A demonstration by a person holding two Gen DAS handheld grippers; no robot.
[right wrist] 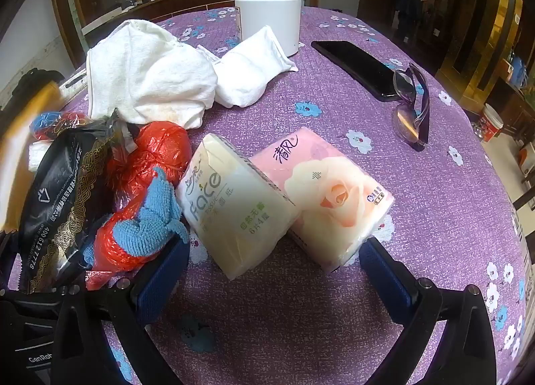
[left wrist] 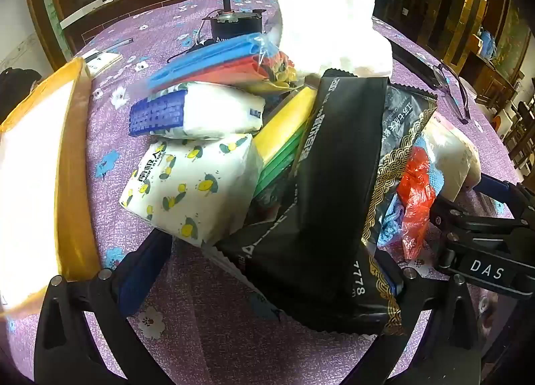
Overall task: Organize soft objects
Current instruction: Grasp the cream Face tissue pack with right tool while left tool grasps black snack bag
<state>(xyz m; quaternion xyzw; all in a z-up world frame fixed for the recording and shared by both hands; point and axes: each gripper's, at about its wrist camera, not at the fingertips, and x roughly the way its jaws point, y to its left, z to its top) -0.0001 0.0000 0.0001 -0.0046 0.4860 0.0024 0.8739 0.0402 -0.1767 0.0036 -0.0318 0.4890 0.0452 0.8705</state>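
Observation:
In the left wrist view a heap lies on the purple flowered cloth: a lemon-print tissue pack [left wrist: 194, 184], a white and blue tissue pack [left wrist: 200, 114], a black foil bag [left wrist: 334, 191], a white towel [left wrist: 331, 27] and a red plastic bag [left wrist: 416, 197]. My left gripper [left wrist: 271, 248] is open, with the foil bag's near end lying between its jaws and a gap at the left pad. In the right wrist view my right gripper [right wrist: 272, 244] is open just short of a cream tissue pack [right wrist: 234, 207] and a pink rose pack [right wrist: 334, 197]. A blue knitted cloth [right wrist: 150, 217] rests on the red bag [right wrist: 147, 161].
A yellow tray [left wrist: 73, 164] stands at the left edge. Behind the pile are a white jar [right wrist: 267, 17], a white pouch [right wrist: 247, 74], a black phone [right wrist: 357, 67] and purple glasses [right wrist: 411, 110]. A clear bag of coloured plastic pieces [left wrist: 214, 64] tops the heap.

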